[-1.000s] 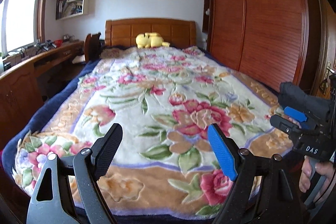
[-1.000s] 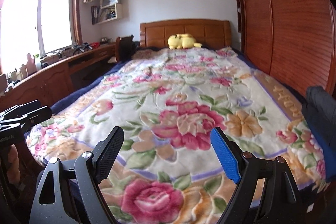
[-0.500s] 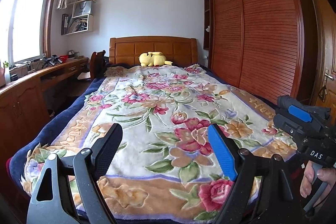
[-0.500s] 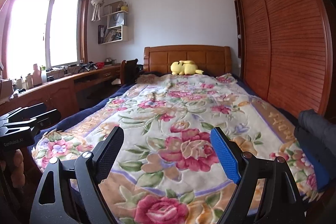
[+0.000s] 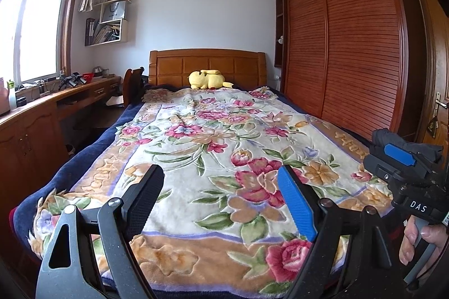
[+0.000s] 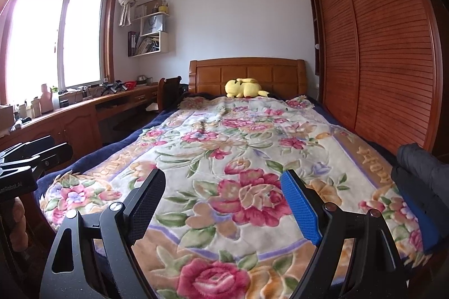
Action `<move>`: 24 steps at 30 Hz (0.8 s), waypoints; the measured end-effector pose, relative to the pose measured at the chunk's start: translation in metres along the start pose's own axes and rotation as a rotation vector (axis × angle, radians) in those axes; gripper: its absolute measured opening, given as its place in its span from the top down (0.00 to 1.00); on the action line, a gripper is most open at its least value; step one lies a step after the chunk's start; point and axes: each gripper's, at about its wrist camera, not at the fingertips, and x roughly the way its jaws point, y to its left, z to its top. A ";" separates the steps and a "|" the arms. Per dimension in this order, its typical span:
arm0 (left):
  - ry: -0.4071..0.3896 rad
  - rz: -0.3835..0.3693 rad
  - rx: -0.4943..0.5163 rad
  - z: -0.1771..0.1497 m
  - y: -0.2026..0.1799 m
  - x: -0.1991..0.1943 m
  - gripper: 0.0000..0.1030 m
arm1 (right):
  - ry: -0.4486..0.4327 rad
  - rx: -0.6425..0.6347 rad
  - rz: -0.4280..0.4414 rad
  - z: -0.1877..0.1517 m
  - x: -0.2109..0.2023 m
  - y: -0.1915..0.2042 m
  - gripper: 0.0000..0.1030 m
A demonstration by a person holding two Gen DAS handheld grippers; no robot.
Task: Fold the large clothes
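A dark padded garment (image 6: 421, 175) lies bunched at the right front edge of the bed; in the left wrist view a part of it (image 5: 404, 142) shows behind the other gripper. My left gripper (image 5: 221, 195) is open and empty, held above the foot of the bed. My right gripper (image 6: 221, 195) is open and empty too, to the left of the garment and apart from it. The right gripper's body (image 5: 404, 175) shows at the right of the left wrist view, and the left gripper's body (image 6: 31, 158) at the left of the right wrist view.
A floral blanket (image 5: 219, 147) covers the bed. A yellow plush toy (image 5: 207, 80) lies by the wooden headboard (image 5: 207, 64). A wooden wardrobe (image 5: 345, 46) runs along the right. A desk with clutter (image 5: 50, 99) and a chair (image 5: 133, 85) stand at the left under the window.
Both wrist views have tilted upward, so more of the wall and ceiling shows. Both grippers stayed open and empty. The garment has not moved.
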 end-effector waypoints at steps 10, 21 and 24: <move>-0.001 -0.001 0.000 0.000 0.000 0.000 0.19 | -0.001 0.004 0.003 0.001 -0.007 -0.001 0.17; -0.002 0.000 0.000 -0.001 0.000 0.000 0.19 | 0.002 0.010 0.003 0.001 -0.007 -0.001 0.17; -0.002 -0.001 -0.001 -0.001 0.000 0.000 0.19 | 0.004 0.011 0.002 0.001 -0.007 -0.001 0.17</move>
